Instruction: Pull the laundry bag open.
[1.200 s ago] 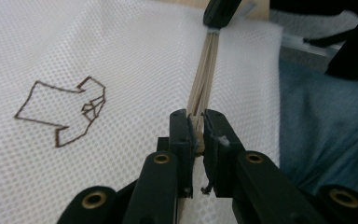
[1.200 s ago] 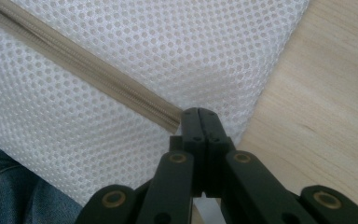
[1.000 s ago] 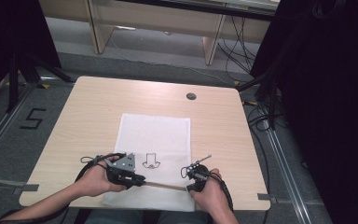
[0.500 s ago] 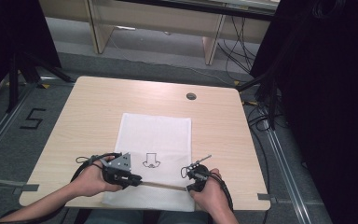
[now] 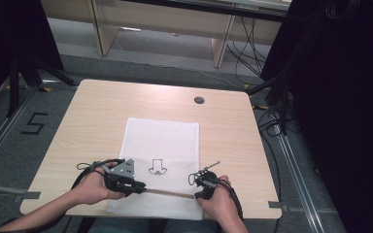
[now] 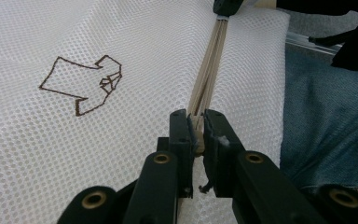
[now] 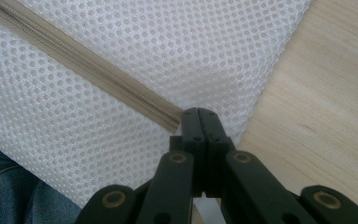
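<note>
On the table (image 5: 97, 111), the high view showed the mesh bag (image 5: 162, 141) whole; the gripper views showed the left gripper (image 6: 199, 130) and right gripper (image 7: 199, 122) each clamped on its zipper (image 7: 88, 65).

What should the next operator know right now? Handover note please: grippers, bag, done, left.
Left gripper: shut on the zipper at the pull end.
Right gripper: shut at the zipper's other end, near the mesh bag corner.
Bag lies flat on the table, zipper along the near edge, stretched between both grippers.
Done: both ends gripped.
Left: probably sliding the pull along the zipper; whether it is opening or closing cannot be told.
</note>
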Demonstrator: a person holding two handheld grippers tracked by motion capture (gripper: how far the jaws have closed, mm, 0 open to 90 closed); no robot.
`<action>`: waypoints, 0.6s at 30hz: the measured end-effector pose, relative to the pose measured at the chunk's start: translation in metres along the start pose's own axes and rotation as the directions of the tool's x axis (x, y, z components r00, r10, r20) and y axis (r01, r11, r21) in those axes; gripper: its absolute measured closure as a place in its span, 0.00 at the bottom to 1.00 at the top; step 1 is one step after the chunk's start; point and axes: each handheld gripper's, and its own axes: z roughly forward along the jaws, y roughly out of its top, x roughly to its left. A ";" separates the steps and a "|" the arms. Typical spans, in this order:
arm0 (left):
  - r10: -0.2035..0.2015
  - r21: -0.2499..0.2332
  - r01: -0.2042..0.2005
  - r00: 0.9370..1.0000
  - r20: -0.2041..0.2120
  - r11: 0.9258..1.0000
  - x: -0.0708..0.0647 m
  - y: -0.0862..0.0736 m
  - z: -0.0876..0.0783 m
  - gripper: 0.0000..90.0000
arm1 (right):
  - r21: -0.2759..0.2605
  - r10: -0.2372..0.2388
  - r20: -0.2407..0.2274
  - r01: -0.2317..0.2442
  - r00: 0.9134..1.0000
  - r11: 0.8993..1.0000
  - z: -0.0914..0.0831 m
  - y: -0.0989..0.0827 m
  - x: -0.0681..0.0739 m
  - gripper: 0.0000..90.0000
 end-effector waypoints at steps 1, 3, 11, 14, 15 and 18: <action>-0.007 -0.005 0.007 1.000 0.002 1.000 -0.001 0.000 0.000 0.91 | -0.013 -0.026 -0.014 0.026 1.000 1.000 0.000 0.000 -0.002 1.00; 0.007 0.007 -0.007 1.000 -0.007 1.000 0.001 0.000 -0.001 0.91 | -0.010 -0.015 -0.006 0.015 1.000 1.000 0.000 0.000 -0.001 1.00; -0.004 0.003 0.004 1.000 -0.006 1.000 0.002 -0.002 -0.004 0.91 | -0.013 -0.024 -0.011 0.024 1.000 1.000 0.000 0.000 -0.001 1.00; -0.008 -0.001 0.008 1.000 -0.009 1.000 0.002 -0.004 -0.005 0.91 | -0.013 -0.020 -0.007 0.020 1.000 1.000 0.000 0.000 -0.001 1.00; -0.006 0.002 0.006 1.000 -0.013 1.000 0.002 -0.004 -0.006 0.91 | -0.013 -0.020 -0.007 0.020 1.000 1.000 0.000 0.000 -0.001 1.00; -0.006 0.004 0.006 1.000 -0.012 1.000 0.002 -0.005 -0.007 0.91 | -0.013 -0.022 -0.010 0.022 1.000 1.000 0.000 0.000 -0.001 1.00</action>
